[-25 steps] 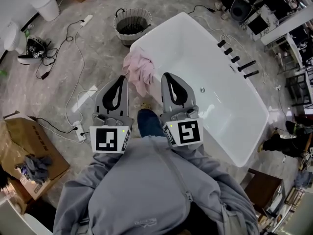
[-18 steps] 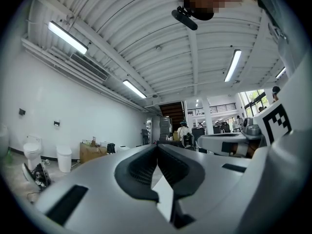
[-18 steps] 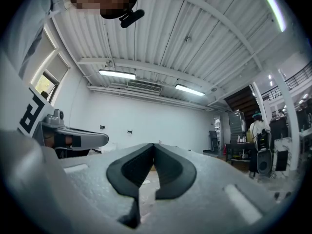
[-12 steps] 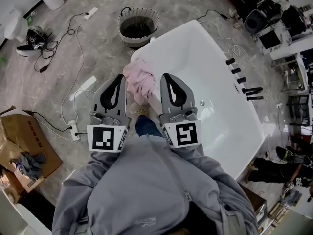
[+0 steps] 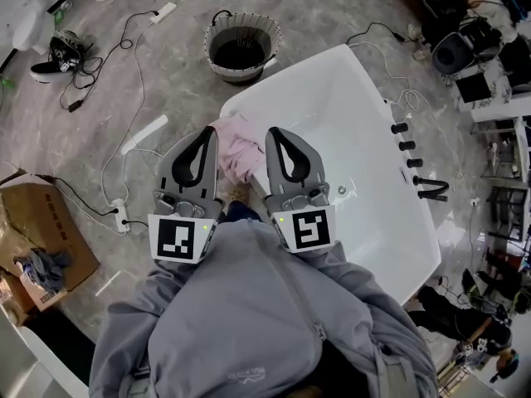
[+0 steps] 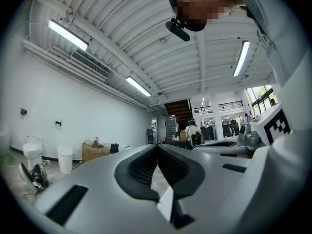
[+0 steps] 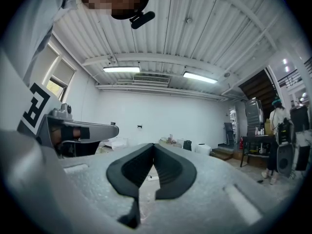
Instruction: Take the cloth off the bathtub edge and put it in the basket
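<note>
Grey marbled stone floor (image 5: 158,73) spreads under everything, hard and matt, with cables trailing across it. On it stands the white glossy oval bathtub (image 5: 348,131), smooth and rounded at the rim, slick enough that fabric should slide off it easily. Past its near end, well ahead of both fingertips, sits the round pale ribbed basket (image 5: 241,71), dark inside, open at the top and upright.

Draped over the tub's edge, between the two pairs of fingers and just beyond them, is the pink crumpled cloth (image 5: 241,149). It looks soft, limp and light, folded on itself in loose bunches, with part hanging down the outer wall. It should sag and trail when lifted, so the best hold is probably a thick bunched fold on top of the rim, not a thin hanging corner.

Both tools are grey plastic with dark ribbed pads. The left gripper (image 5: 204,135) has its fingers (image 6: 139,172) pressed together with nothing between them, and the right gripper (image 5: 276,135) likewise has its fingers (image 7: 170,172) closed and empty, apart from the cloth.
</note>
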Motion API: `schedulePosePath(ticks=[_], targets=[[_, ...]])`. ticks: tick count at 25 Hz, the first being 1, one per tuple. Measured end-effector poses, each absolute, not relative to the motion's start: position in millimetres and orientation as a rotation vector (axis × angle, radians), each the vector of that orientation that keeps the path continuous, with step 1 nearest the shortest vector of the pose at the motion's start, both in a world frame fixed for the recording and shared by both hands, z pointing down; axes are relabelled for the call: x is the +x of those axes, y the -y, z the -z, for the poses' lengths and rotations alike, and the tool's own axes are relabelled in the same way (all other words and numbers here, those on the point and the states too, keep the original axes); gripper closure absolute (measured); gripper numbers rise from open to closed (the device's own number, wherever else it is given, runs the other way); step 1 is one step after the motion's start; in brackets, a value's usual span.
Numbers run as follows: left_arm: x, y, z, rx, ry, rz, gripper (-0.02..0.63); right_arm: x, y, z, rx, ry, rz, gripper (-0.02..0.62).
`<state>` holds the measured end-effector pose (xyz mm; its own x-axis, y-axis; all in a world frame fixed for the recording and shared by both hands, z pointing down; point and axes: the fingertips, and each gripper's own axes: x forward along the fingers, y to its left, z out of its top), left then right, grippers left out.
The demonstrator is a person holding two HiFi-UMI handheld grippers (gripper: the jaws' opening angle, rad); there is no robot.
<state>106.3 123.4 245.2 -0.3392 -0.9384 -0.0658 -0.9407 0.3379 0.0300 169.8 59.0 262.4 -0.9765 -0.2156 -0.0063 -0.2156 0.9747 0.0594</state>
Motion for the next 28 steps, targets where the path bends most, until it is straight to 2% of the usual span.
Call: schedulePosePath(ticks=[17, 28], targets=[[60.9, -99.6, -256.1, -1.889, -2.504, -0.025, 0.598, 130.2, -29.6, -270.2, 0.404, 3.091, 0.088, 0.592], [65.5, -87.6, -286.7, -2.039, -2.450, -0.010, 0.598, 125.2, -20.3, -298.6, 0.443, 3.057, 0.037, 0.592]])
